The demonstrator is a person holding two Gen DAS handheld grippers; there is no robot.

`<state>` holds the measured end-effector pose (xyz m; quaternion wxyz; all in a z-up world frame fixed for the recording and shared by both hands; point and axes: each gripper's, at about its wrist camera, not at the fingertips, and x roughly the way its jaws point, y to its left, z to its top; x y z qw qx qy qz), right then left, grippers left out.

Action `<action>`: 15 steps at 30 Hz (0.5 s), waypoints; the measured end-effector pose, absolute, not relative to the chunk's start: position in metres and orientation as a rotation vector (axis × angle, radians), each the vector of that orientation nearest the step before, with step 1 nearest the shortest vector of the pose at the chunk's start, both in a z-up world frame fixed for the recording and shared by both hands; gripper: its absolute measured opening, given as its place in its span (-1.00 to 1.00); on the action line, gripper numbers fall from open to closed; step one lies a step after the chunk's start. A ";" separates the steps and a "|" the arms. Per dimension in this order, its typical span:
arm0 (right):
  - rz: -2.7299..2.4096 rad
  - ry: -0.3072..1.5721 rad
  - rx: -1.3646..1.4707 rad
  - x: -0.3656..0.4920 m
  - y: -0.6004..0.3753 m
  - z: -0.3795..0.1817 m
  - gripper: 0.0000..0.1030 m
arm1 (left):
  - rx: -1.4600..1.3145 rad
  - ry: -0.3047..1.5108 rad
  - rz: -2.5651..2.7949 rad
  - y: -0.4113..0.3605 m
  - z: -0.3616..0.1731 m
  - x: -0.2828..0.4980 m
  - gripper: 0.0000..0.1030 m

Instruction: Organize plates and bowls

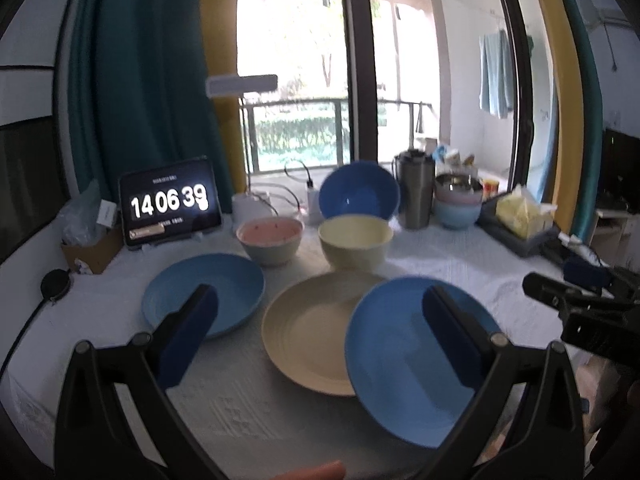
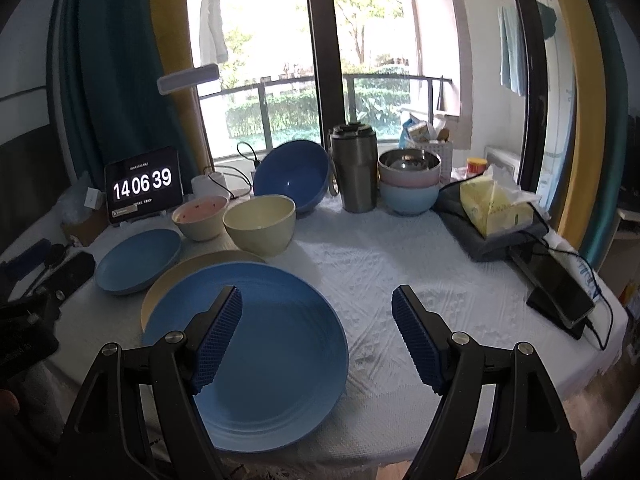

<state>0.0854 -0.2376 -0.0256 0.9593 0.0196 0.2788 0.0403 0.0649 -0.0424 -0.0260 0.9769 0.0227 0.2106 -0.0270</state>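
A big blue plate point(image 2: 256, 344) point(image 1: 404, 360) lies at the table's front, overlapping a cream plate point(image 1: 312, 332) point(image 2: 192, 272). A lighter blue plate point(image 1: 200, 292) point(image 2: 136, 256) lies to the left. Behind them stand a pink-lined bowl point(image 1: 270, 240) point(image 2: 200, 216), a cream bowl point(image 1: 354, 240) point(image 2: 260, 224) and a tilted dark blue bowl point(image 1: 358, 192) point(image 2: 292, 174). At the back right is a stack of bowls point(image 2: 408, 184) point(image 1: 458, 200), metal on top. My left gripper point(image 1: 320, 320) hangs open above the plates. My right gripper point(image 2: 318, 336) is open, its left finger over the big blue plate.
A tablet clock point(image 2: 142, 186) stands at the back left. A steel tumbler point(image 2: 354, 168) stands between the bowls. A tissue pack point(image 2: 496, 208) on a grey pouch and a phone point(image 2: 560, 292) with cables occupy the right side. The white tablecloth point(image 2: 380, 272) shows bare cloth at centre right.
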 end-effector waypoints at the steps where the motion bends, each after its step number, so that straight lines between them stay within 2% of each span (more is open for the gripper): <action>1: 0.079 0.572 0.043 0.087 -0.239 -0.028 0.56 | 0.052 0.437 -0.056 -0.045 -0.028 0.067 0.99; 15: 0.043 0.685 0.092 0.105 -0.255 -0.069 0.56 | 0.072 0.622 -0.104 -0.064 -0.065 0.102 0.98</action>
